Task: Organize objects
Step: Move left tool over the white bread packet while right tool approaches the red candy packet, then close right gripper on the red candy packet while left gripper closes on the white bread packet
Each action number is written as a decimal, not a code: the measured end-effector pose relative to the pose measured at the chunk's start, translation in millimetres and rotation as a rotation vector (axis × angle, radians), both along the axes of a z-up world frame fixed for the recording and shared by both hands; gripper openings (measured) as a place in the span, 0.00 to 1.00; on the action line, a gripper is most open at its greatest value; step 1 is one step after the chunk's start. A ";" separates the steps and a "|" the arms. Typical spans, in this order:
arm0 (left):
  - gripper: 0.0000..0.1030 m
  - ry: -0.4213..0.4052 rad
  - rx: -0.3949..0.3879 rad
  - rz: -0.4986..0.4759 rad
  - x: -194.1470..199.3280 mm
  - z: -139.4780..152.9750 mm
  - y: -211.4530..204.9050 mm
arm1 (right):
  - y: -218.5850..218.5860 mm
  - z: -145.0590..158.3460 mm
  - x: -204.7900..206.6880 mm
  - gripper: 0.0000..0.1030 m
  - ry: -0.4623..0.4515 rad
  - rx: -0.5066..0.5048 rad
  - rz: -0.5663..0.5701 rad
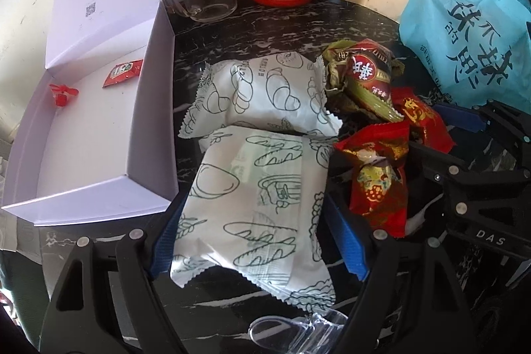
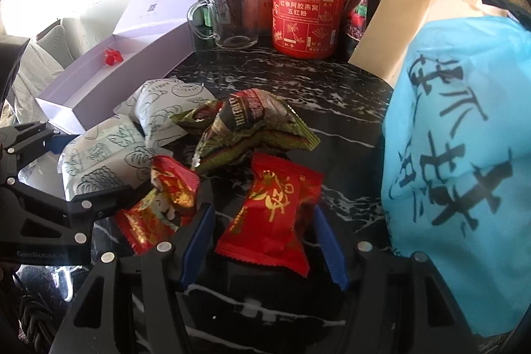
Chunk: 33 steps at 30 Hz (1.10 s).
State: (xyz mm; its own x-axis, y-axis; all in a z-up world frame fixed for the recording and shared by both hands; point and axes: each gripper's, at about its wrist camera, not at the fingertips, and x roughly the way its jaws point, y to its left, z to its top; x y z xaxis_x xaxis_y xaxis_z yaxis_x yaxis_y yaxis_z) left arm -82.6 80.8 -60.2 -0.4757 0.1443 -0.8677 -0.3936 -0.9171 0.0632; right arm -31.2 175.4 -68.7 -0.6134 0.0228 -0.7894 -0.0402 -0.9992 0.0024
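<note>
**Two tongs down among the snacks**

Two tongs are mine, one in each hand, both tilted down over the black marble table (image 1: 282, 25).

My left tongs (image 1: 255, 241) stand spread around the near bread pack (image 1: 252, 211), a white wrapper with loaf drawings. The blue pads (image 1: 348, 241) sit beside its edges, and I cannot tell if they press it. A second bread pack (image 1: 262, 95) lies just past it at 12 o'clock, overlapping it. At 10 o'clock from the packs sits the open lilac box (image 1: 156, 108), with a ketchup sachet (image 1: 122, 72) and a small red flower (image 1: 61, 93) inside. A clear plastic scoop (image 1: 298, 325) lies under the tongs at 6 o'clock.

My right tongs (image 2: 264, 236) are spread too, with a red candy (image 2: 272, 214) lying flat on the table between the pads; a gap shows on both sides, so nothing is pinched. Another red candy (image 2: 159, 201) lies at 9 o'clock from it, touching the left tongs' finger. A green-and-red wrapper (image 2: 252, 128) is crumpled at 12 o'clock, beside the bread packs.

At the far edge, 12 o'clock, stand a red tin (image 2: 307, 9) and a glass mug (image 2: 229, 15), with jars and pouches behind. A blue bag (image 2: 464, 161) fills 3 o'clock, with a tan paper bag (image 2: 408, 22) behind it.
</note>
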 end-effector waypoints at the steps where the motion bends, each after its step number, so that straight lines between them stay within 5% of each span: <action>1: 0.72 0.004 0.013 -0.001 0.1 -0.9 -0.6 | 0.8 -1.0 -1.2 0.61 0.001 -0.009 0.001; 8: 0.59 0.008 0.059 -0.010 2.8 0.5 -4.1 | 2.0 -4.3 -0.7 0.48 0.008 -0.014 -0.011; 24: 0.58 -0.038 0.054 -0.088 54.4 3.1 -11.3 | -14.7 -4.0 65.9 0.48 -0.005 -0.042 0.038; 33: 0.76 -0.012 0.063 -0.057 58.7 0.4 -16.6 | -21.8 -5.3 89.0 0.55 0.017 -0.041 0.057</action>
State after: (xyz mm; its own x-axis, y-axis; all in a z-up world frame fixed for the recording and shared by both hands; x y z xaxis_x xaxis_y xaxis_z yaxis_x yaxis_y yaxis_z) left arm -24.0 64.2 -59.8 -0.4546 0.2258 -0.8616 -0.4461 -0.8950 0.0008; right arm 57.8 153.7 -74.0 -0.6265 -0.0453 -0.7781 0.0176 -0.9989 0.0439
